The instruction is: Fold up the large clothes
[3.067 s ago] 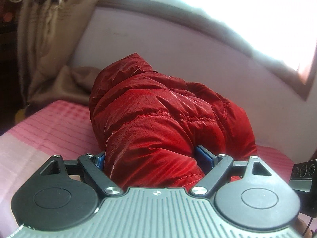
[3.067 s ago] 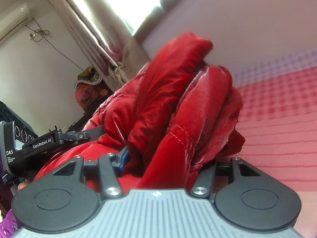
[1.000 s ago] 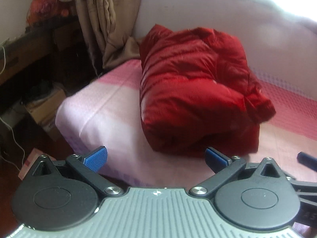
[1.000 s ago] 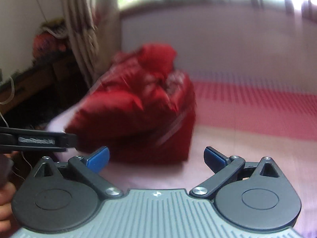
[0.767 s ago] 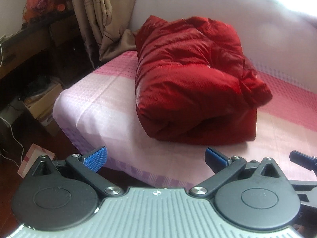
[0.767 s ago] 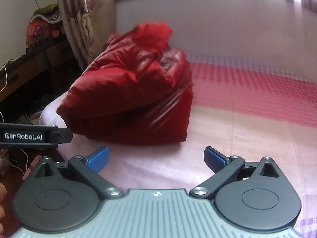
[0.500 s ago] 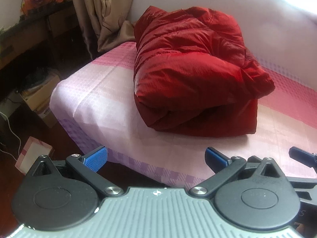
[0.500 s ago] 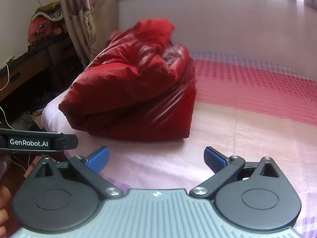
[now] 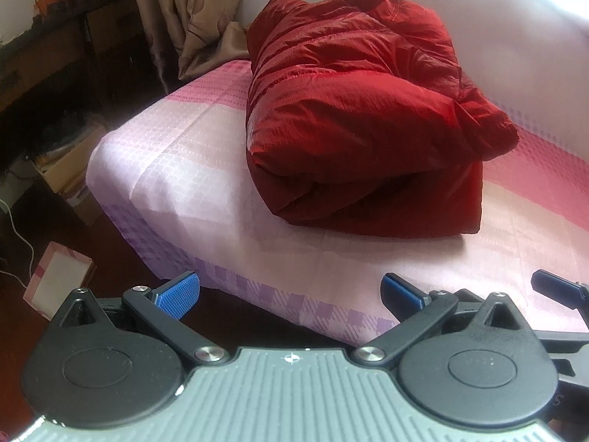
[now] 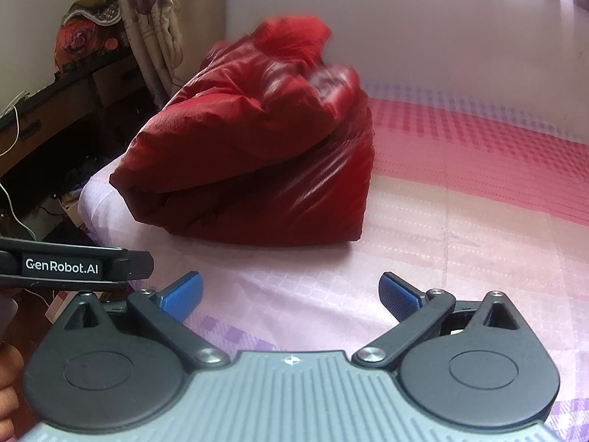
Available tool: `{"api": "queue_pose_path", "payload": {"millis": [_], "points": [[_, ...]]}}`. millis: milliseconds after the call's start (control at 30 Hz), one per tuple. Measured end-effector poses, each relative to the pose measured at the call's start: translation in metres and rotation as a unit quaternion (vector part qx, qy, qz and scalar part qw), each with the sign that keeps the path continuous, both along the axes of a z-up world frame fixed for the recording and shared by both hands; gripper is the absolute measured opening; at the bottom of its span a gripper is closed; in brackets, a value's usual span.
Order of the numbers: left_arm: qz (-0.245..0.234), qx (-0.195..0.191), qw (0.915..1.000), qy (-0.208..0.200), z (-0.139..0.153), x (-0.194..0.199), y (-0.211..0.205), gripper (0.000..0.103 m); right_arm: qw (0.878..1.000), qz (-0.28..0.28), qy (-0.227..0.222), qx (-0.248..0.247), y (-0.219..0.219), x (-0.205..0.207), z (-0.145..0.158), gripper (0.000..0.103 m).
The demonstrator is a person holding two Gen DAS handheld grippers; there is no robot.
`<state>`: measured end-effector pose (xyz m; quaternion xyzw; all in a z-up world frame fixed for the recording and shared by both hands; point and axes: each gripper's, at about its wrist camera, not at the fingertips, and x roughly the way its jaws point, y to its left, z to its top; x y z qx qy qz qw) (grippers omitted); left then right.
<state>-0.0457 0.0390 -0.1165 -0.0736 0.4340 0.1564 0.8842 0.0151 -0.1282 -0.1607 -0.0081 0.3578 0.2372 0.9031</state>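
A puffy red jacket (image 9: 353, 118) lies folded into a thick bundle on the pink checked bed (image 9: 176, 169), near its far left corner by the wall. The right wrist view shows the same red jacket (image 10: 257, 154) from its other side. My left gripper (image 9: 289, 291) is open and holds nothing, hanging back over the bed's front edge. My right gripper (image 10: 291, 291) is open too, low over the sheet (image 10: 460, 258), well short of the jacket. The left gripper's body (image 10: 73, 265) shows at the left of the right wrist view.
A beige curtain (image 9: 195, 18) hangs left of the jacket against the pale wall (image 9: 515, 48). Beyond the bed's left edge are a dark wooden cabinet (image 9: 55, 48), cardboard boxes (image 9: 70, 169) and a pink box (image 9: 55, 276) on the dark floor. A hand (image 10: 7, 386) shows at the lower left.
Both grippers let go of the jacket and opened, then pulled back from it. Over the last second they drew a little farther back and the jacket stayed put.
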Motion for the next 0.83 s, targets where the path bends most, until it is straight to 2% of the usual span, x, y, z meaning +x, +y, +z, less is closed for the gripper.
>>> {"api": "queue_pose_path", "payload": {"millis": [300,500,833], "points": [[0.004,-0.005,1.0000,0.006,-0.0053,0.0002,-0.0026,0.103,1.000,0.006,0.003,-0.002,0.0006,0.0010,-0.0038,0.103],[0.005,0.024,0.9997,-0.007,-0.0065,-0.0022,-0.0076,0.103,1.000,0.009,0.006,-0.006,0.0001,0.0012,-0.0058,0.103],[0.011,0.022,0.9997,-0.006,-0.0055,-0.0020,-0.0062,0.103,1.000,0.013,0.001,-0.005,-0.0016,-0.0012,-0.0037,0.103]]}}
